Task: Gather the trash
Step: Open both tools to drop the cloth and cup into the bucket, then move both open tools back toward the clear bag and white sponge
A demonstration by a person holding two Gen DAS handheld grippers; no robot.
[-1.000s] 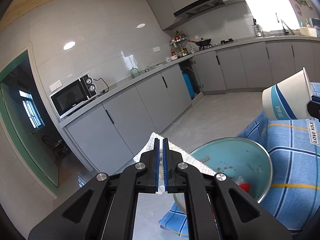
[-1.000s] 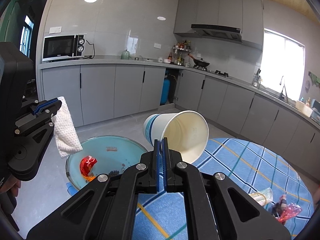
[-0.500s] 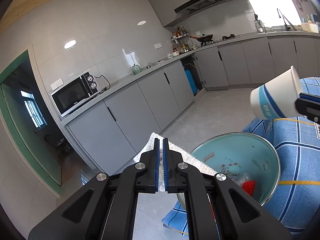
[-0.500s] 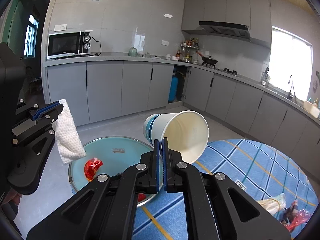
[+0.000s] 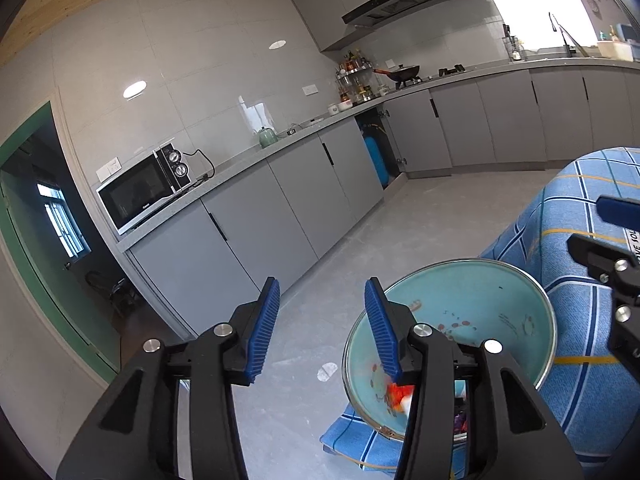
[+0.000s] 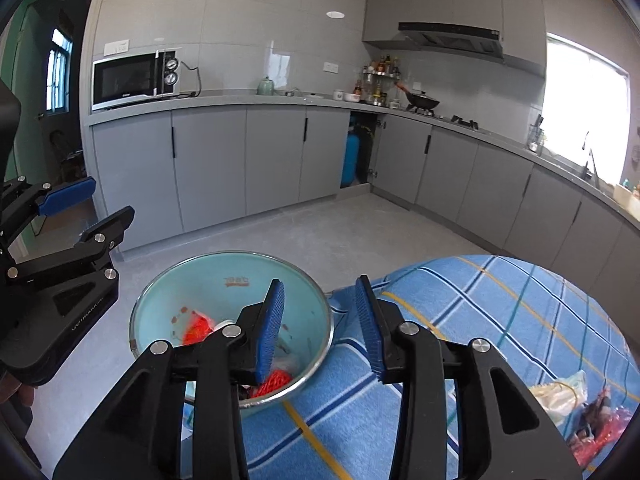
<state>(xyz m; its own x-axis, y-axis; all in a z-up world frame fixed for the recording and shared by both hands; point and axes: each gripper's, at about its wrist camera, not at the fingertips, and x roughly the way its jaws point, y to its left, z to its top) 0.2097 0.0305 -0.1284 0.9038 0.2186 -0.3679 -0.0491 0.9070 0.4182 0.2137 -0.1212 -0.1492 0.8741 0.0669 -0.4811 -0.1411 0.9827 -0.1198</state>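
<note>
A teal enamel basin [image 6: 240, 268] sits at the edge of the blue checked table [image 6: 480, 320]. Inside it lie a red wrapper [image 6: 196, 328] and something white, partly hidden by my fingers. My left gripper [image 5: 320, 320] hovers beside the basin [image 5: 548, 312], jaws opening, nothing between them. It also shows at the left of the right wrist view, left gripper [image 6: 96, 208]. My right gripper [image 6: 320, 320] is over the basin's near rim, jaws opening and empty. The right gripper [image 5: 608, 232] shows at the edge of the left wrist view.
A clear plastic bag [image 6: 560, 392] and a red wrapper [image 6: 600, 420] lie on the cloth at the right. Grey cabinets [image 6: 208, 168] with a microwave [image 6: 132, 80] line the far wall. Bare grey floor [image 5: 360, 240] lies between them and the table.
Both grippers have opened. The white tissue is gone from the left jaws and the paper cup from the right jaws. The right gripper came a little lower over the basin.
</note>
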